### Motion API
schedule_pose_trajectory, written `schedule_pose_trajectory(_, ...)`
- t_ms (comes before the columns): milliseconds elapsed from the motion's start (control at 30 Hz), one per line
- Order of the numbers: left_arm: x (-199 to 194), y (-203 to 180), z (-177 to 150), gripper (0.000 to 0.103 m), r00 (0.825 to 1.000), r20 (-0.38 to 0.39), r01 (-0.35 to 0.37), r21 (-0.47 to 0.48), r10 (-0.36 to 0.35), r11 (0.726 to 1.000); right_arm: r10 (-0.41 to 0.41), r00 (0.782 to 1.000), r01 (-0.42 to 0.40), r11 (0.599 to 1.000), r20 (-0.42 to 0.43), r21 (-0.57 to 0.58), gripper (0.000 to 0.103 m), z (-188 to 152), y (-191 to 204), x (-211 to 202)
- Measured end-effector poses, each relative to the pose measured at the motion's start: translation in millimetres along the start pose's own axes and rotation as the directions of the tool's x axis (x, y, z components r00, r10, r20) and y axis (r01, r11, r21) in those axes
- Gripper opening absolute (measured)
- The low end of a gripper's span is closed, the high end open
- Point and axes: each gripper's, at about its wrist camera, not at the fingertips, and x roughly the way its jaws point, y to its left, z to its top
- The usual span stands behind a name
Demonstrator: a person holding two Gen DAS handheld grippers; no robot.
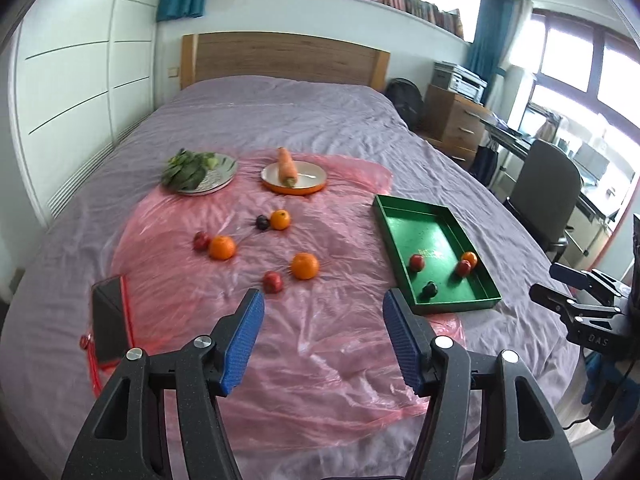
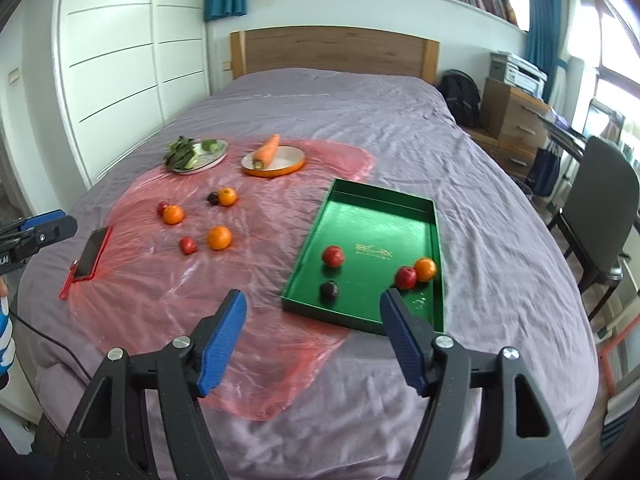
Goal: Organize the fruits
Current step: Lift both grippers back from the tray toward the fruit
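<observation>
A green tray (image 1: 404, 240) (image 2: 380, 220) lies on the bed at the right and holds two red fruits, an orange (image 2: 425, 269) and a dark plum (image 2: 329, 290). On the pink plastic sheet (image 1: 280, 340) lie three oranges (image 1: 305, 266), two red fruits (image 1: 273, 282) and a dark plum (image 1: 262, 222). My left gripper (image 1: 323, 304) is open and empty above the sheet, short of the loose fruit. My right gripper (image 2: 312, 304) is open and empty, hovering over the tray's near edge.
A phone (image 1: 110, 324) in a red case lies at the sheet's left edge. A plate of leafy greens (image 1: 200, 170) and an orange-rimmed plate with a carrot (image 1: 294, 176) stand further back. An office chair (image 2: 596, 216) and a desk stand right of the bed.
</observation>
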Motion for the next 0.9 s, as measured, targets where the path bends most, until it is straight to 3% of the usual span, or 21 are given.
schedule_pose_trajectory(900,4.2,2.1,-15.3,0.056,0.992,-0.039,-0.117,-0.001,0.117,0.993,0.108,0.993,-0.108,0.994,0.037,-0.007,0.103,-14.9,13.6,3.3)
